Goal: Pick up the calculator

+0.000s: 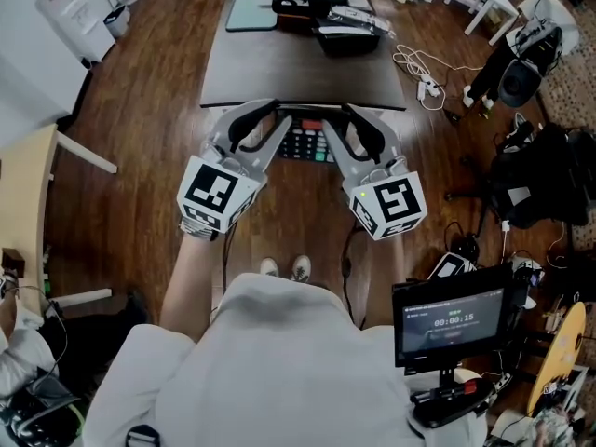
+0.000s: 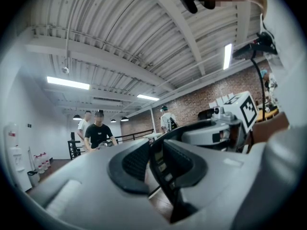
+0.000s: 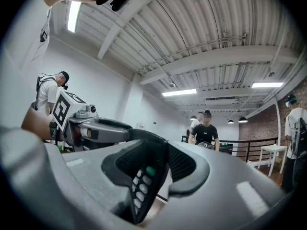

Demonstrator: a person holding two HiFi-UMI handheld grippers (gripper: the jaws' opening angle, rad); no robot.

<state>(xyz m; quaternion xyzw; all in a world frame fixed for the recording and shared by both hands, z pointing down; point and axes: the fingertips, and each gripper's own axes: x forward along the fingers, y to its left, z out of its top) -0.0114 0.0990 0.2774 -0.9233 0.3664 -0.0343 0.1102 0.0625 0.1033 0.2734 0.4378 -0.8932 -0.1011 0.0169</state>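
The left gripper [image 1: 277,127] and right gripper [image 1: 337,127] each clamp one end of the calculator [image 1: 307,143]. It hangs just off the tabletop's [image 1: 279,73] near edge, over open wooden floor [image 1: 149,138].

Workshop-like lab: brick wall [image 2: 204,98], ribbed metal ceiling [image 2: 120,32], strip lights [image 2: 67,83], cables [image 1: 419,68] on wooden floor [image 1: 140,156]

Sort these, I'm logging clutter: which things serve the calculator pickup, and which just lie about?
Job: black keypad calculator, left gripper, right gripper.
Lying about: teal flat pad, white cable coil, black floor bag.
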